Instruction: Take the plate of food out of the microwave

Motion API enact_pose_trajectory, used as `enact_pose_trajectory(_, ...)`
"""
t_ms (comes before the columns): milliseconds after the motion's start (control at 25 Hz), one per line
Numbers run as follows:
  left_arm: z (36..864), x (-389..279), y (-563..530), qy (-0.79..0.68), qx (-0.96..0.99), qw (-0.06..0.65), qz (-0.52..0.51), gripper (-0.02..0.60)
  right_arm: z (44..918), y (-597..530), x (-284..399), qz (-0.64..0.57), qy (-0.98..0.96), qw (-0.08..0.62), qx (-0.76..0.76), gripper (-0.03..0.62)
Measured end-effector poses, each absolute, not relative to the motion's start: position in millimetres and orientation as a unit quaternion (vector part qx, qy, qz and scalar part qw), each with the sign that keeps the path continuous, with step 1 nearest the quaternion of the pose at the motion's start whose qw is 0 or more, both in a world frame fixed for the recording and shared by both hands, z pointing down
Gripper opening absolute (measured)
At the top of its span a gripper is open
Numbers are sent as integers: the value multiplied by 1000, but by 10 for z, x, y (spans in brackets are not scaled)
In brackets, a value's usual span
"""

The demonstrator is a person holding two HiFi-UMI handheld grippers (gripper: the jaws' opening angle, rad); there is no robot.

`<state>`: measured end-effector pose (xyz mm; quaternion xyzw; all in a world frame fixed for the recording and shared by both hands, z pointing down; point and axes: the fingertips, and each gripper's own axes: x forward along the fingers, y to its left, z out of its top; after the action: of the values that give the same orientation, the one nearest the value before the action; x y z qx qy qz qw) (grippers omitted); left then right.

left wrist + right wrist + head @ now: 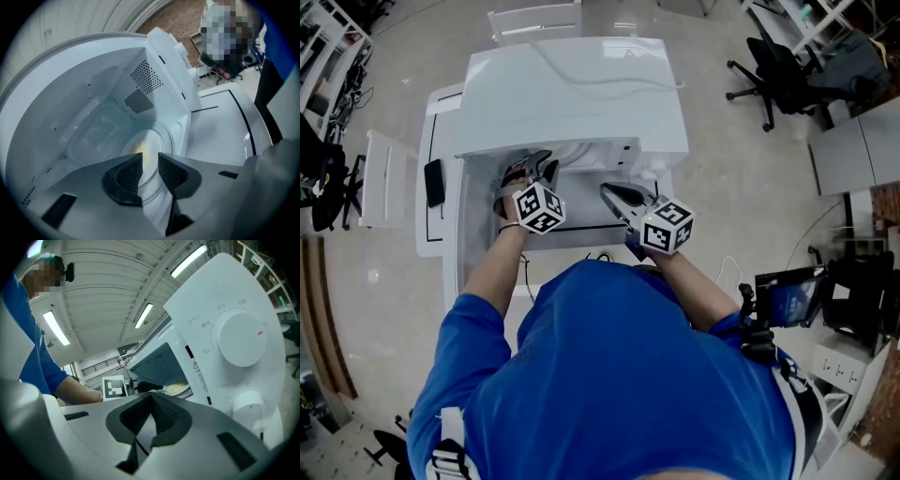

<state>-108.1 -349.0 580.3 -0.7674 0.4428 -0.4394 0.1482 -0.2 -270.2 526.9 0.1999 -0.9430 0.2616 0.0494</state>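
Just ahead of the left gripper (pixel 150 158), inside the open microwave (pixel 93 93), sits the plate of food (pixel 148 140). Its near rim lies in line with the gap between the jaws, which stand apart and pinch nothing. The right gripper (pixel 151 395) has its jaws together and empty. It hangs outside by the control panel (pixel 234 333) — farther from the plate, so the left looks like the one to reach in.

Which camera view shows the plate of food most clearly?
The left gripper view: the plate of food lies inside the microwave, most of its face visible past the jaws. The right gripper view shows only its edge through the opening. In the head view the microwave's top hides it.
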Motion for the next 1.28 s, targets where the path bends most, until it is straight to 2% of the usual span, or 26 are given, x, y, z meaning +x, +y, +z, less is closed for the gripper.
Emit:
enact_pose_trajectory(200, 5911, -1008, -3487, 388, -760, 194, -484, 95, 5251, -2735, 18, 264, -942, 45, 204, 5)
enact_pose_trajectory(680, 6000, -965, -3565, 332, -740, 239, -534, 94, 5193, -2763, 45, 261, -942, 37, 210, 5)
enact_pose_trajectory(840, 6019, -953, -3554, 329, -739, 243, -535, 83, 5188, -2746, 48, 259, -942, 34, 212, 5)
enact_pose_trajectory(1040, 6056, -960, -3475, 329, -743, 233, -534, 34, 5192, -2697, 69, 259, -941, 33, 214, 5)
enact_pose_trajectory(1280, 6006, -969, -3449, 339, -747, 227, -525, 28, 5240, -2707, 92, 264, -939, 35, 218, 5)
